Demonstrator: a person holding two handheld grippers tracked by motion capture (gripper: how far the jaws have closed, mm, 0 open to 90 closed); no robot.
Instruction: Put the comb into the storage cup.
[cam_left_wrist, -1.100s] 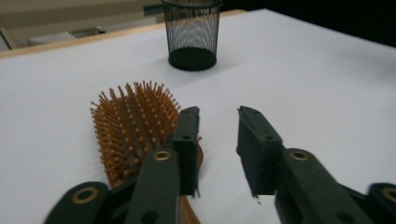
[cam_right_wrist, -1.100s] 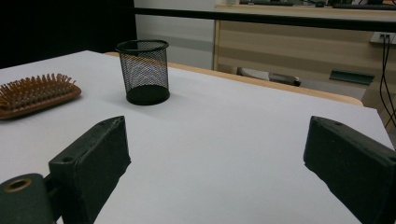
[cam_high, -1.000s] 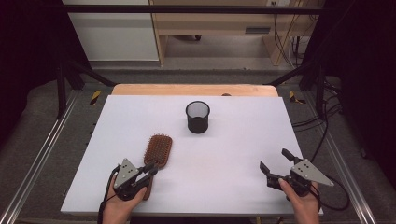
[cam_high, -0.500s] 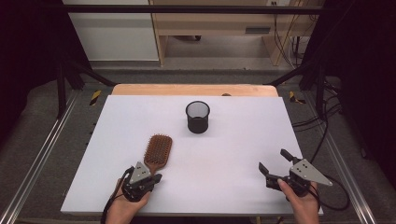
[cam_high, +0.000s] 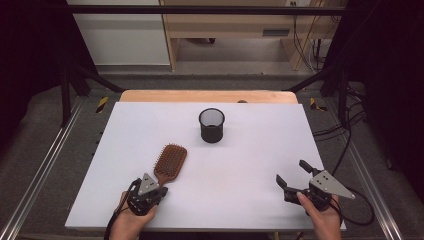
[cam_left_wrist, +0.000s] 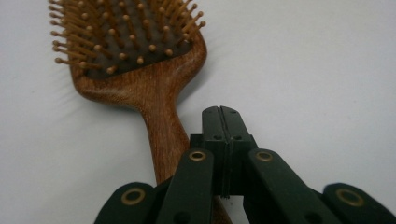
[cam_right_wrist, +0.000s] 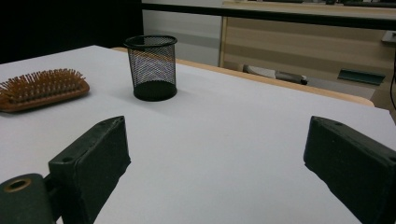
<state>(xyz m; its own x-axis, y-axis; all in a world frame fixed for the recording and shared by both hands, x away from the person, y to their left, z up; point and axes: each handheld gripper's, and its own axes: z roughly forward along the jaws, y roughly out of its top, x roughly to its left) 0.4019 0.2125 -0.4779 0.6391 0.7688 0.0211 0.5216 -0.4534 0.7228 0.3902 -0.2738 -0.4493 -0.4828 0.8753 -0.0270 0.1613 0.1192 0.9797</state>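
1. We read the left claw (cam_high: 161, 190) as fully closed. In the left gripper view its two black pads (cam_left_wrist: 211, 122) meet flat, with nothing between them.
2. The hairbrush (cam_high: 170, 160) lies bristles-up on the white table (cam_high: 260, 150). Its wooden handle (cam_left_wrist: 163, 135) runs just beside the closed tips on their left and passes under the claw's body. The paddle head lies ahead of the tips.
3. We judge the step in hand to be gripping the handle. The claw has closed next to the wood, not on it, so nothing is held.
4. To do this well, we should open the jaws wide and shift the claw sideways toward the handle until the wood sits centred between the pads.
5. We should lower the pads until they straddle the narrow neck behind the head, then close squarely across the handle so that it cannot pivot.
6. The right claw (cam_high: 291, 171) rests well apart with its jaws spread wide and empty (cam_right_wrist: 217, 126). The mesh cup (cam_right_wrist: 152, 67) stands ahead of it and to its left, and it can wait there.
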